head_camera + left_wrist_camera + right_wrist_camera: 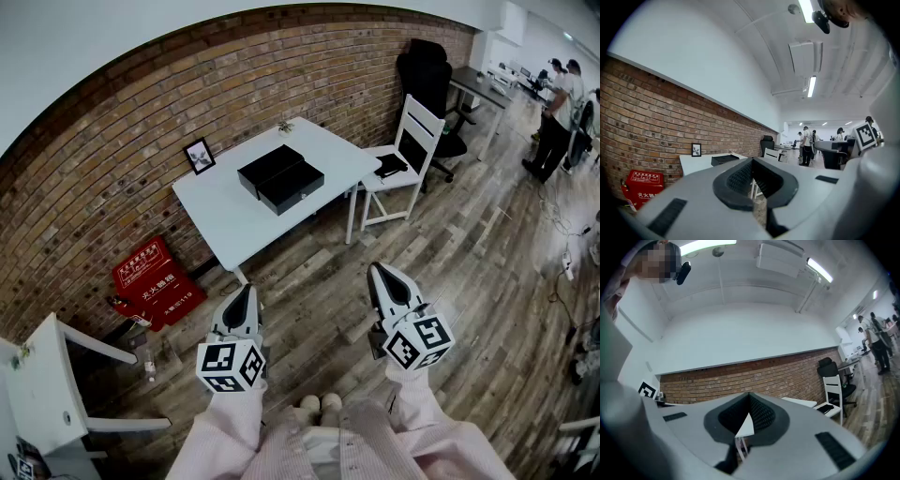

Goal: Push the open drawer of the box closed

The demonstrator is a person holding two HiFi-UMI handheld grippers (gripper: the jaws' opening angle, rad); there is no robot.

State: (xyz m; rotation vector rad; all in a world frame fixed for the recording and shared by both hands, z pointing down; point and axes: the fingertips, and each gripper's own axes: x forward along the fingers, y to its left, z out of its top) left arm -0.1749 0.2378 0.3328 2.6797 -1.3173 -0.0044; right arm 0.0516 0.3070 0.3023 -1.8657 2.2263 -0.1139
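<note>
While the person stands on the wood-plank floor well apart from the white rectangular table, neither tool has anything to work on yet. On that table, close to the red brick wall, sits the flat black rectangular box. Its black drawer juts out of the side that faces the room. At this distance it seems only partly pulled out, though how far is hard to judge.

At waist height, the left gripper points roughly level towards the table. Its jaws are brought together at the tips, with nothing between them. Beside it, the right gripper is tilted slightly upward, its jaws likewise fully closed and empty. Closed jaws make sense for this job, since a blunt joined tip gives a firm face for pushing a drawer front and no grasp is needed.

Carrying both tools low and forward keeps them ready during the approach. The task looks not yet begun. Next the person needs to step to the table's near edge, where the drawer front is square to a straight push.
</note>
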